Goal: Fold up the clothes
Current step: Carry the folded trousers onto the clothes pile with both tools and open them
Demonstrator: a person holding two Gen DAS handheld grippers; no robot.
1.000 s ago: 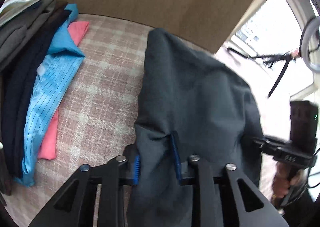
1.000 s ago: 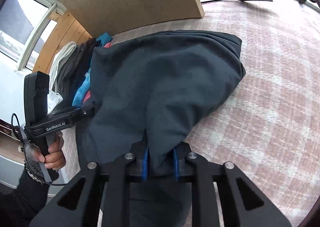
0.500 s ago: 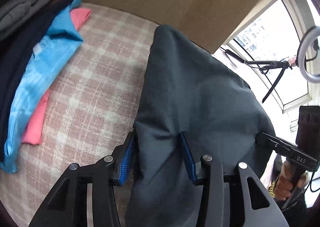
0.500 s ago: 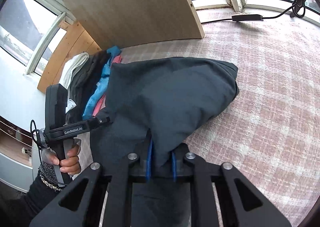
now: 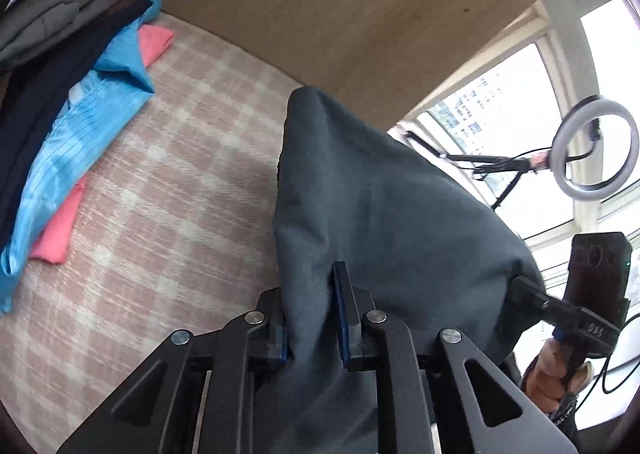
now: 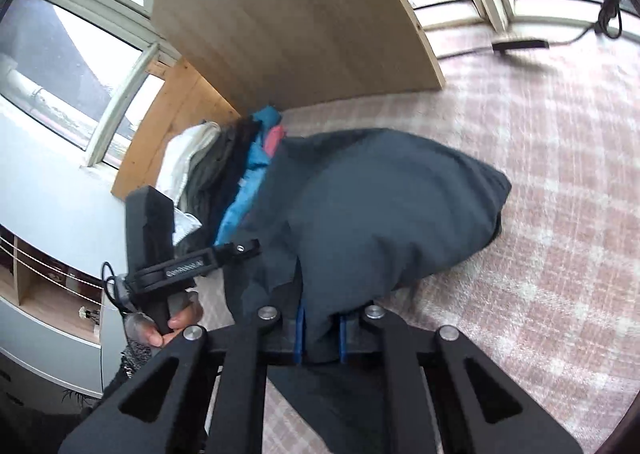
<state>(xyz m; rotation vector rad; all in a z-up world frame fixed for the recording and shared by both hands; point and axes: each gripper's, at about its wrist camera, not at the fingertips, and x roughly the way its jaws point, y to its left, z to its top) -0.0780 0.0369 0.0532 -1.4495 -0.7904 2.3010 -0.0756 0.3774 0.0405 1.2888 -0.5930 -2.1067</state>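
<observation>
A dark grey garment (image 5: 384, 213) is hanging between the two grippers, lifted at its near edge while its far end (image 6: 460, 189) is resting on the pink checked cloth (image 6: 560, 213) that is covering the surface. The fabric is draping in a wide fold from one gripper to the other.

The left gripper (image 5: 312, 318) is closing its jaws on a bunch of the garment's edge, the blue pads pressing into the fabric from both sides. The right gripper (image 6: 320, 338) is doing the same with its jaws, closing on another bunch of the same edge, with the cloth pinched between its blue pads.

In the right wrist view, a hand (image 6: 176, 326) is gripping the handle of the left gripper just beside the hanging fabric. In the left wrist view, the other hand (image 5: 556, 374) is gripping the handle of the right gripper at the garment's right side.

Well to the left of the garment, a pile of clothes (image 5: 60, 53) is lying on the checked cloth, with a light blue shirt (image 5: 80, 141) and a pink piece (image 5: 56, 234) showing at its edge. A wooden board (image 5: 340, 13) is standing behind the surface, and a ring light (image 5: 596, 149) is standing in front of the windows (image 5: 500, 113).
</observation>
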